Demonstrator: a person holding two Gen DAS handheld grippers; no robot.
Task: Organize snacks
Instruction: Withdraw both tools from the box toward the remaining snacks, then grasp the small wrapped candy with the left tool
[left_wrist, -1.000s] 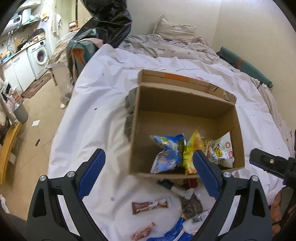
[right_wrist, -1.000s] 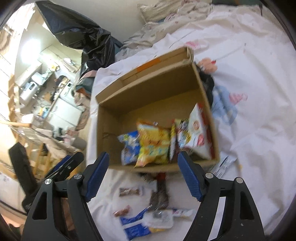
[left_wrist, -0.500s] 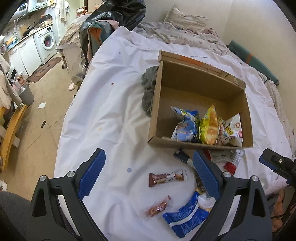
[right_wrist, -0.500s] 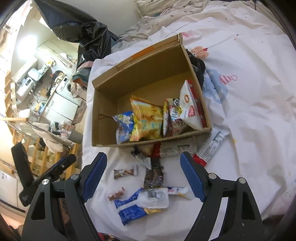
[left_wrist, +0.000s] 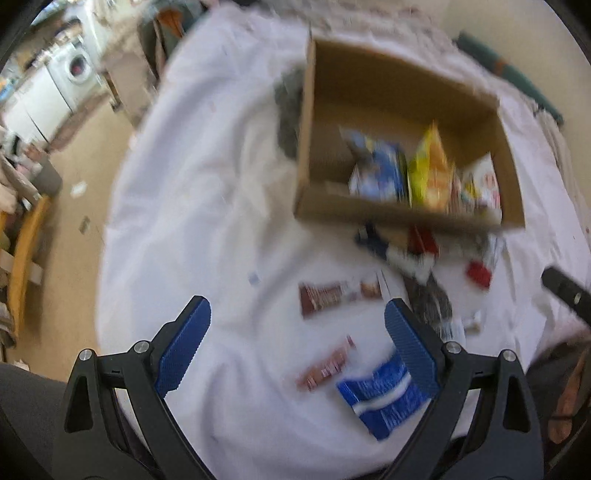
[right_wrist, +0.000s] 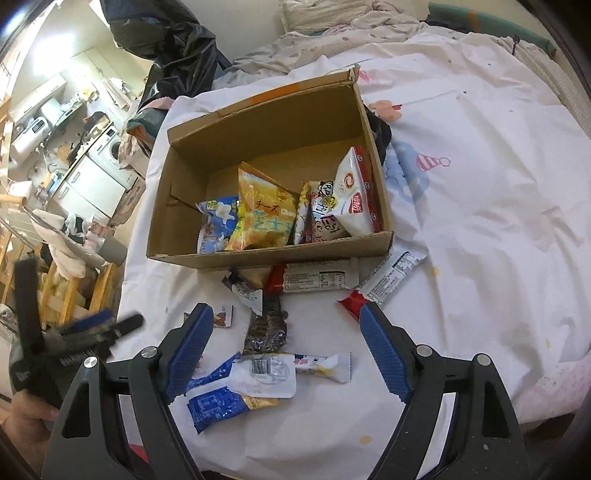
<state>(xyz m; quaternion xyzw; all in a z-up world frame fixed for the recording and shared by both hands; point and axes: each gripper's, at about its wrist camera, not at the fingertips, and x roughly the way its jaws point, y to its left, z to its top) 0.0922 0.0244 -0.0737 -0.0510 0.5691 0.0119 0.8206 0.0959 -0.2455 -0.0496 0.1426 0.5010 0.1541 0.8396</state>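
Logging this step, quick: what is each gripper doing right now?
Left gripper: open, holding nothing, above the loose snacks.
Right gripper: open, holding nothing, above the loose snacks.

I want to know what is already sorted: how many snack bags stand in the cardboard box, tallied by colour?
Blue bag: 1
Yellow bag: 1
Black-and-white patterned bag: 1
White-and-red bag: 1
Total: 4 in the cardboard box
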